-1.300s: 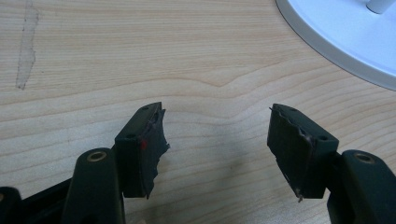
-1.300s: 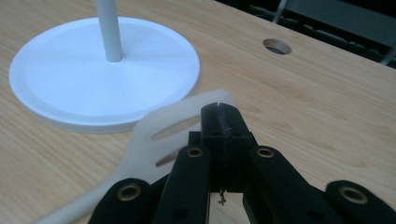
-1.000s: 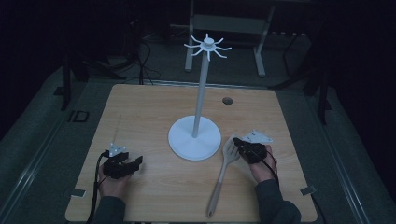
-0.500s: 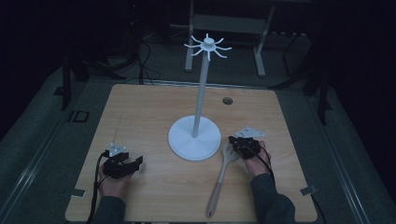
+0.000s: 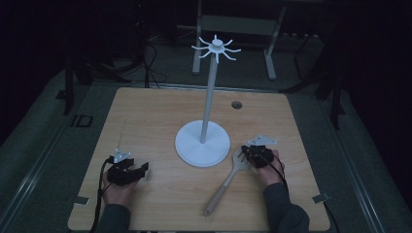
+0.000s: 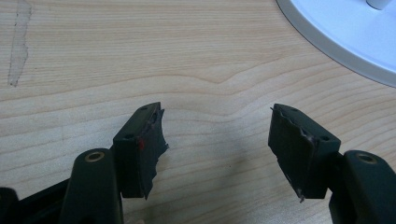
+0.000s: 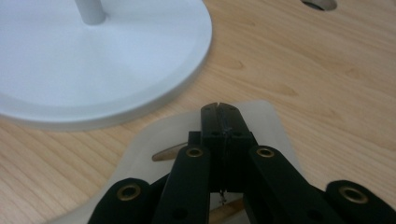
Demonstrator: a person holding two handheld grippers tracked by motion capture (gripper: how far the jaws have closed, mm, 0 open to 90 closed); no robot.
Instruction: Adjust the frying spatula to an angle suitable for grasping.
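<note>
Shifted right hand-held gripper (image 5: 252, 154) over pale slotted spatula (image 5: 227, 180)

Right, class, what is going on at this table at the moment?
A person holds a gripper in each hand at a wooden table. The right gripper, jaws shut, sits over the head of a wooden spatula lying beside a white hook stand. The left gripper rests open on bare wood, holding nothing.
</note>
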